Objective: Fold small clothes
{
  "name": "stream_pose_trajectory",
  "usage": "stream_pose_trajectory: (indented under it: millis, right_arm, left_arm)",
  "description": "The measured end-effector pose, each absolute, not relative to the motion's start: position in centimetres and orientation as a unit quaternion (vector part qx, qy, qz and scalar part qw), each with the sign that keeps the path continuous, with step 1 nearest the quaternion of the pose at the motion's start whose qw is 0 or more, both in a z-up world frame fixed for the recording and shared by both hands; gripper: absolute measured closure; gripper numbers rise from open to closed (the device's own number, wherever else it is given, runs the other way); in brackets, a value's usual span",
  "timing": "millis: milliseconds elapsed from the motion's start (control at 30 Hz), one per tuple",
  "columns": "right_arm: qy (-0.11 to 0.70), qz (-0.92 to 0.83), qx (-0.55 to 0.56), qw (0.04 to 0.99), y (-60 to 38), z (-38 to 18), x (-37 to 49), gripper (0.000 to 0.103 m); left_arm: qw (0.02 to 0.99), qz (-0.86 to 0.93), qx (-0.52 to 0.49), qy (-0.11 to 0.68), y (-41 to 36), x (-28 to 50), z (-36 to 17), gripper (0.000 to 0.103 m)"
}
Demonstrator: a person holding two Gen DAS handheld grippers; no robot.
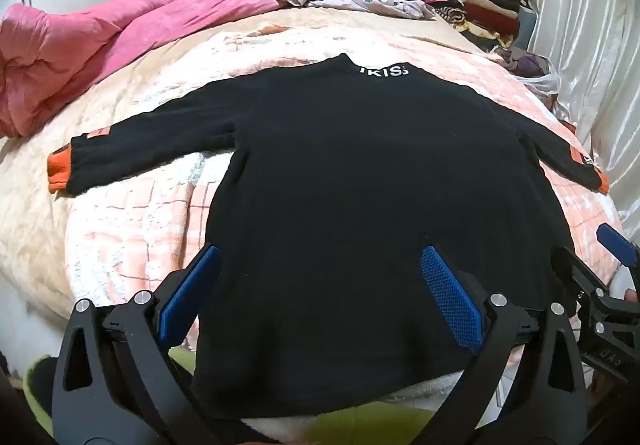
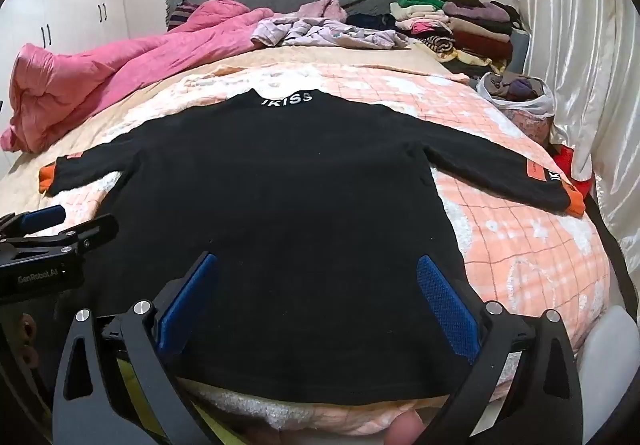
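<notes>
A small black sweater [image 1: 360,181] with orange cuffs and white "IKISS" lettering at the collar lies flat, back up, on the bed with both sleeves spread out; it also shows in the right wrist view [image 2: 288,185]. My left gripper [image 1: 320,257] is open above the sweater's lower hem, left of centre. My right gripper [image 2: 316,265] is open above the hem further right. Each gripper appears at the edge of the other's view: the right one [image 1: 600,245] and the left one [image 2: 68,221]. Neither holds anything.
The bed has a peach checked blanket [image 2: 520,213]. A pink duvet [image 1: 100,45] is bunched at the back left. Loose lilac clothes [image 2: 320,33] and stacks of folded clothes [image 2: 460,25] lie at the head. A plastic bag of clothes [image 2: 516,93] sits by the right curtain.
</notes>
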State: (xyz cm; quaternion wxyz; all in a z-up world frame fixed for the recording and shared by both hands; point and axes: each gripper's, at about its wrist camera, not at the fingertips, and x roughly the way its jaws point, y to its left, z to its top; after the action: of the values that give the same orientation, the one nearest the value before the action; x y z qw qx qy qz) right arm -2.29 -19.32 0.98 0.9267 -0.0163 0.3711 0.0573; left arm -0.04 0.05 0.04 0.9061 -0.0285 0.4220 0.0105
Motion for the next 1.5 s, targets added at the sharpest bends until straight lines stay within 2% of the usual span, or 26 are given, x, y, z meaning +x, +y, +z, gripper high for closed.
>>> stream_pose_trajectory:
  millis: [1500]
  right_arm:
    - [0.369, 0.061, -0.004, 0.928, -19.68, 0.98, -2.13, 0.004]
  left_arm:
    - [0.908, 0.013, -0.025, 0.419, 0.25, -0.38, 0.42, 0.009]
